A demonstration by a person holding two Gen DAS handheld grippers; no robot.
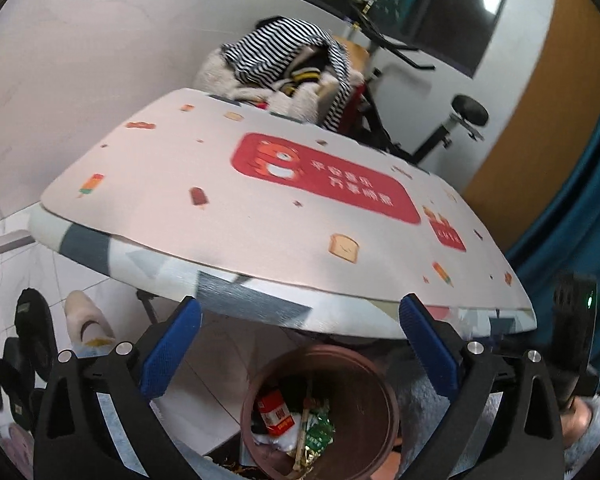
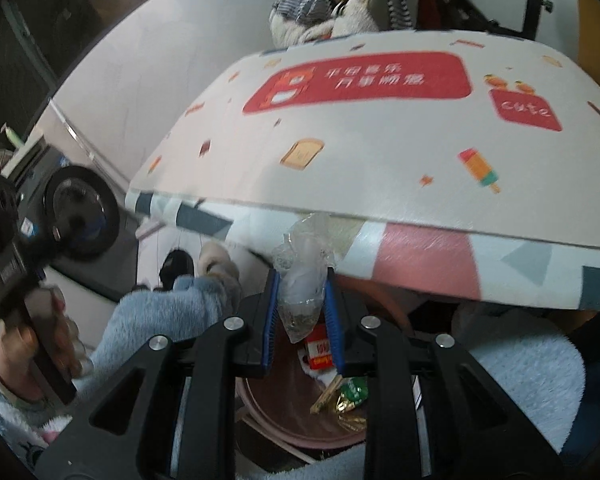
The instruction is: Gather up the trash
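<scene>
Right gripper [image 2: 302, 304] pinching a clear plastic bag [image 2: 302, 276], seemingly above the bin [image 2: 284, 416] — best centred over the opening before letting go. Left gripper [image 1: 300, 344] spread wide, empty.

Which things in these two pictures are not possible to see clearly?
- Left wrist view: trash bin bottom, covered by trash; near rim cut by the picture edge.
- Right wrist view: clear plastic bag contents, unclear; right gripper pads hide its sides.
- Both views: mat text, blurred.

A printed table [image 1: 284, 200] fills the middle; clothes pile [image 1: 284, 68] at twelve o'clock, white wall [image 1: 100, 60] at ten.
</scene>
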